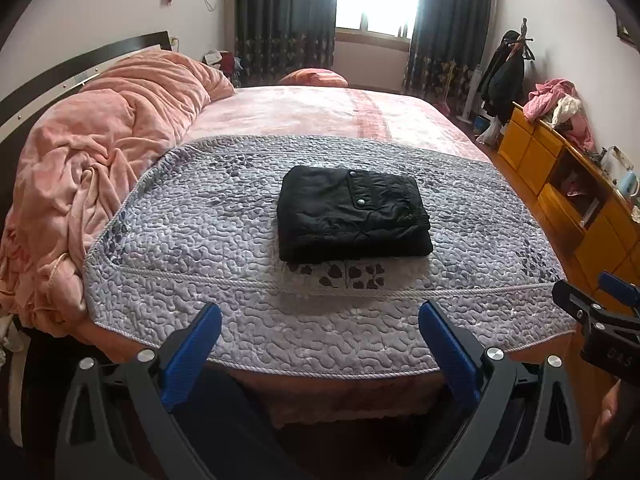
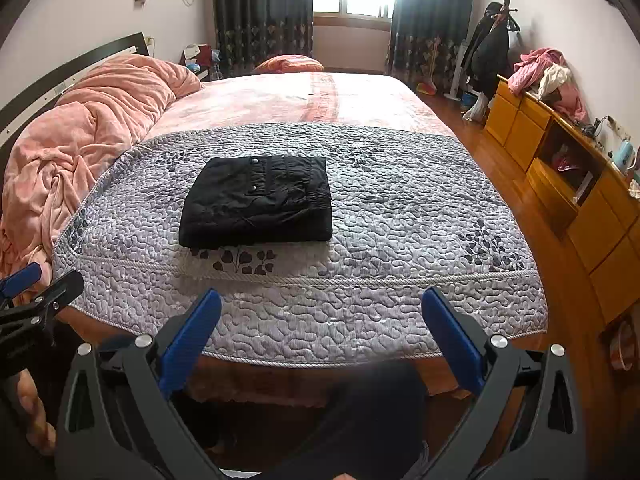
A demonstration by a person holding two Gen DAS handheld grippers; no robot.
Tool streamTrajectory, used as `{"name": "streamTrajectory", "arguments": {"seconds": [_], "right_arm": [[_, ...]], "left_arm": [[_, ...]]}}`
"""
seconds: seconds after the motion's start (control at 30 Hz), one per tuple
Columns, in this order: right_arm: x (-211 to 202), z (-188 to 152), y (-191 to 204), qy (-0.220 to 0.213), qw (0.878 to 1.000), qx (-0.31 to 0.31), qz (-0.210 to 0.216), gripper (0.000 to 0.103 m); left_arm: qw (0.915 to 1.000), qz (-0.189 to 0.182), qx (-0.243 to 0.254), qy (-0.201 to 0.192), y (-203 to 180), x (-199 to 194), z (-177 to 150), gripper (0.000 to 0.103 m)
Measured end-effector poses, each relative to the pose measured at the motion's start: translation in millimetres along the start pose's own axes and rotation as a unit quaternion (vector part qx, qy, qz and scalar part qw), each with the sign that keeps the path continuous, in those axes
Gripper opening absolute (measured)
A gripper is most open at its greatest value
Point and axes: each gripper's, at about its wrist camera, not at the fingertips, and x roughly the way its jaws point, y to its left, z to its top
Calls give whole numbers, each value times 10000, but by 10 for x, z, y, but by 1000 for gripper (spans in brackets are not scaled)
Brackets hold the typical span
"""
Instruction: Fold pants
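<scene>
Black pants (image 1: 352,216) (image 2: 258,204) lie folded into a compact square on the grey quilted cover (image 1: 200,220) (image 2: 400,208), a snap pocket facing up. My left gripper (image 1: 320,316) is open above the bed's near edge, well short of the pants, with nothing between its blue fingers. My right gripper (image 2: 320,304) is open too, also pulled back at the near edge and empty. The right gripper (image 1: 596,312) shows at the right edge of the left wrist view. In the right wrist view the left gripper (image 2: 36,292) appears at the left edge.
A crumpled pink duvet (image 1: 104,152) (image 2: 80,128) fills the bed's left side by the dark headboard (image 1: 80,64). A yellow wooden cabinet (image 1: 560,176) (image 2: 560,168) with clothes on top lines the right wall, across a strip of wooden floor (image 2: 500,184). Curtains and a bright window stand beyond.
</scene>
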Motion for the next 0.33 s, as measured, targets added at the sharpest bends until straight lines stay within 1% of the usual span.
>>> {"name": "streamTrajectory", "arguments": {"seconds": [0.17, 0.33], "right_arm": [[2, 7, -8, -14, 10000, 28, -10, 100], [9, 20, 4, -19, 10000, 34, -14, 100]], "left_arm": [[10000, -7, -22, 45, 10, -20, 9, 99], [10000, 51, 17, -4, 17, -41, 16, 99]]}}
